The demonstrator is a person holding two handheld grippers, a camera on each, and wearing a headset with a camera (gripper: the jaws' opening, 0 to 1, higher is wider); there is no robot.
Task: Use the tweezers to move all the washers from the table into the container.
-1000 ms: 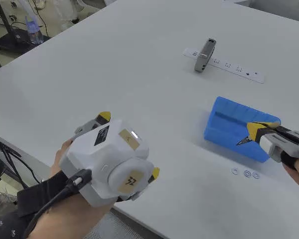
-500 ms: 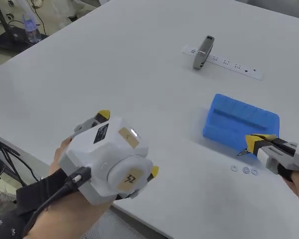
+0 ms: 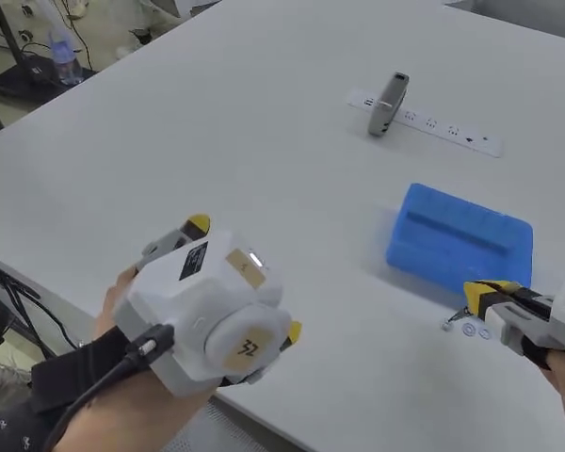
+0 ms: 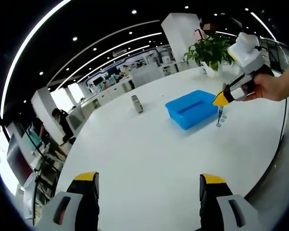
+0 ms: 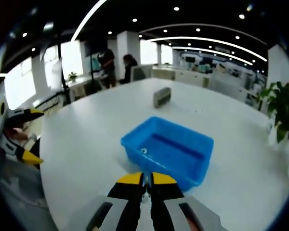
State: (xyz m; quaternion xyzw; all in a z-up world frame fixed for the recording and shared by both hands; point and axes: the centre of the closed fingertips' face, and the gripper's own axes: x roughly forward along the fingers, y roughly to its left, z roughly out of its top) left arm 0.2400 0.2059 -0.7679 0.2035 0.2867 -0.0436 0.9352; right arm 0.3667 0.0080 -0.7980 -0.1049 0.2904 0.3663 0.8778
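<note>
Three small metal washers point(image 3: 469, 330) lie on the white table just in front of the blue container point(image 3: 461, 240). My right gripper point(image 3: 478, 296) is shut on the tweezers point(image 3: 455, 320), whose tip points down at the leftmost washer; I cannot tell whether it touches. In the right gripper view the jaws point(image 5: 145, 179) are closed on the tweezers, and one washer point(image 5: 143, 150) lies inside the blue container point(image 5: 183, 144). My left gripper point(image 3: 246, 277) hovers open and empty at the near left edge of the table. The left gripper view point(image 4: 149, 179) shows the right gripper point(image 4: 231, 94) above the washers point(image 4: 220, 120).
A white power strip point(image 3: 433, 125) with a grey adapter point(image 3: 388, 99) plugged in lies at the back of the table point(image 3: 217, 141). A water bottle point(image 3: 62, 58) and cables are on the floor at the far left. People stand far off in the office.
My right gripper has come down and towards me, from over the container's near rim to the washers on the table. The left gripper has stayed in place.
</note>
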